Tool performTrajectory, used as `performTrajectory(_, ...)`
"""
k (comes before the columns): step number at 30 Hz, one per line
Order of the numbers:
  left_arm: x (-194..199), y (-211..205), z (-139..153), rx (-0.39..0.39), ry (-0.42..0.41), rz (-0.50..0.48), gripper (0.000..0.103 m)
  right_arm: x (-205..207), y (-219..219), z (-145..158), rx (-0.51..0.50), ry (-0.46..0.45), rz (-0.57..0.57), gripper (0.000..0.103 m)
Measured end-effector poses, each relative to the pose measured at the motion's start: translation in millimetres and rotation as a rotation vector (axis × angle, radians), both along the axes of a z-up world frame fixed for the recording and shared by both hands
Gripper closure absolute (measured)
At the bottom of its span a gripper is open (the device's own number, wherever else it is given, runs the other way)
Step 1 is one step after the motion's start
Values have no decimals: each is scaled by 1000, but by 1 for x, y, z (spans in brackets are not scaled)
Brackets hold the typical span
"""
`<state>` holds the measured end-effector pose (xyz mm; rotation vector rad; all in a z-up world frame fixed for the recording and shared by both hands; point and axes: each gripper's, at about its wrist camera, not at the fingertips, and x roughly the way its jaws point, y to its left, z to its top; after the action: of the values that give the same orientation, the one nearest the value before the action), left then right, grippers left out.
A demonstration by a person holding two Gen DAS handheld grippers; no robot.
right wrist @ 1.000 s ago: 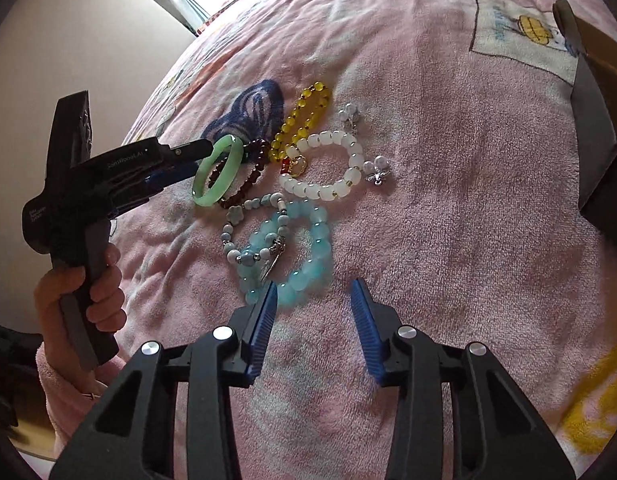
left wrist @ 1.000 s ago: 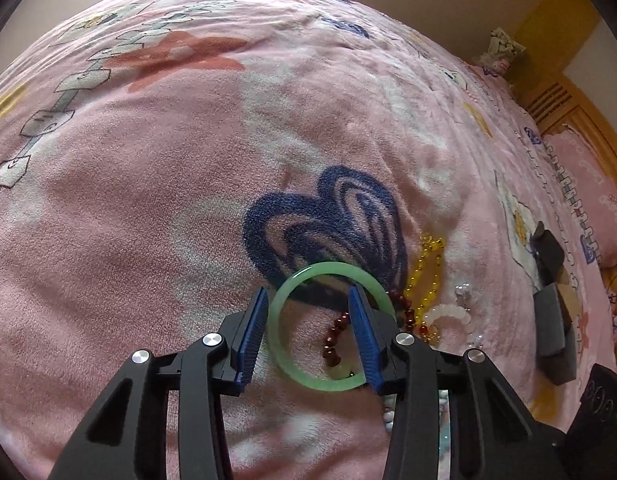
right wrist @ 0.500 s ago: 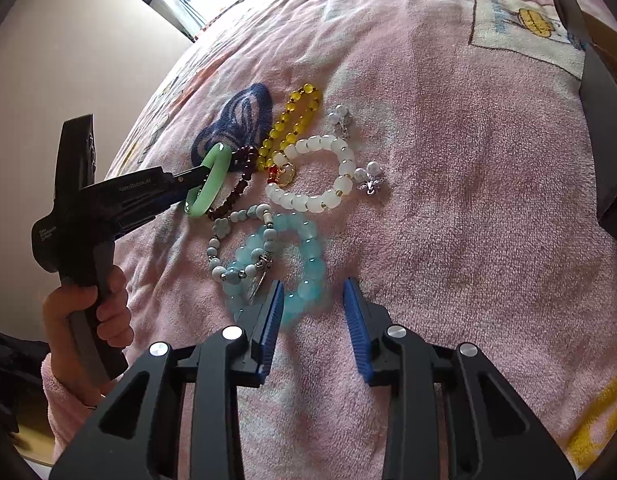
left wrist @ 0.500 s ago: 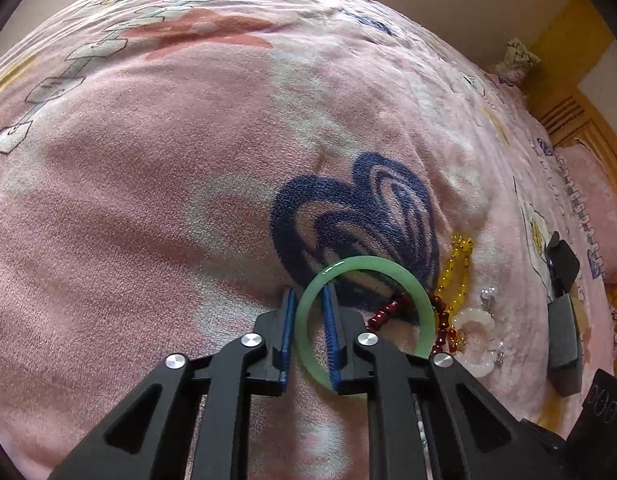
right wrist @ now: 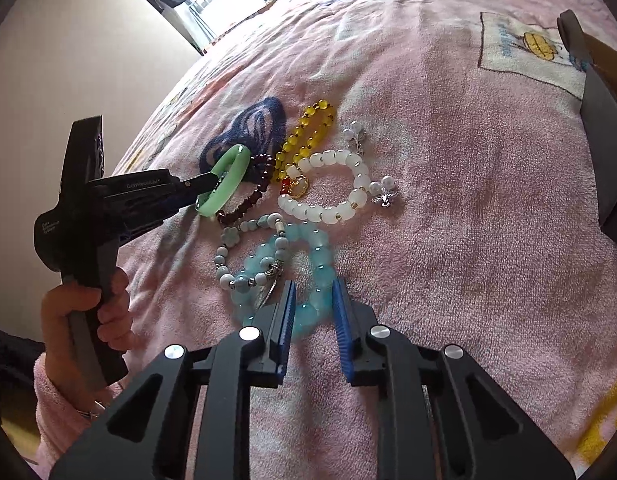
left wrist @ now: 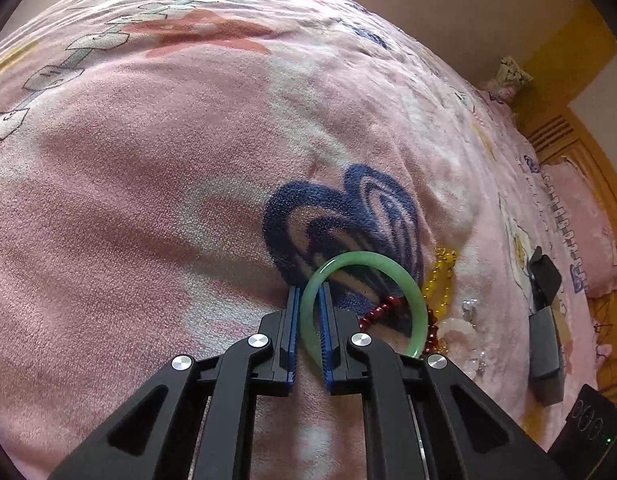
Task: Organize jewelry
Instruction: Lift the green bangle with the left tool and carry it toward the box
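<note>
You are working over a bed covered by a pink blanket point(left wrist: 156, 208) with a navy heart print point(left wrist: 344, 220).

From the left wrist, your left gripper point(left wrist: 308, 300) is pinching the near-left rim of the green bangle point(left wrist: 412, 292), its blue pads pressing either side of the band. The bangle is tilting up off the blanket, its ring opening toward the far right, over the heart. A dark red bead bracelet point(left wrist: 378, 312) is showing through it; yellow beads point(left wrist: 440, 280) are lying just to its right.

From the right wrist, your right gripper point(right wrist: 313, 300) has just been closing, and its pads are squeezing the near arc of the light blue bead bracelet point(right wrist: 308, 240), which is lying flat. A white bead bracelet point(right wrist: 328, 184) is resting farther off. At the left, your hand point(right wrist: 88, 316) is gripping the other tool's handle.
</note>
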<state>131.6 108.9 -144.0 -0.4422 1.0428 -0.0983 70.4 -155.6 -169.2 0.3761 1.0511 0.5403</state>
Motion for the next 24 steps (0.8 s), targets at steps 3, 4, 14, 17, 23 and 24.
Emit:
performTrajectory(3, -5, 0, 13, -27, -25, -3, 93, -4, -8, 6, 45, 5, -5, 91)
performTrajectory(4, -7, 0, 18, -29, -35, -1, 93, -6, -10, 9, 54, 1, -4, 91)
performTrajectory(14, -24, -3, 57, -94, -110, -21, 93, -26, -23, 43, 137, -51, -10, 91)
performTrajectory(17, -29, -10, 73, -90, -145, -39, 93, -32, -30, 57, 155, -77, -16, 91)
performTrajectory(23, -35, -19, 92, -94, -190, -62, 93, -41, -40, 81, 163, -138, -37, 91)
performTrajectory(24, -36, -21, 94, -91, -195, -69, 93, -43, -43, 84, 168, -147, -43, 91)
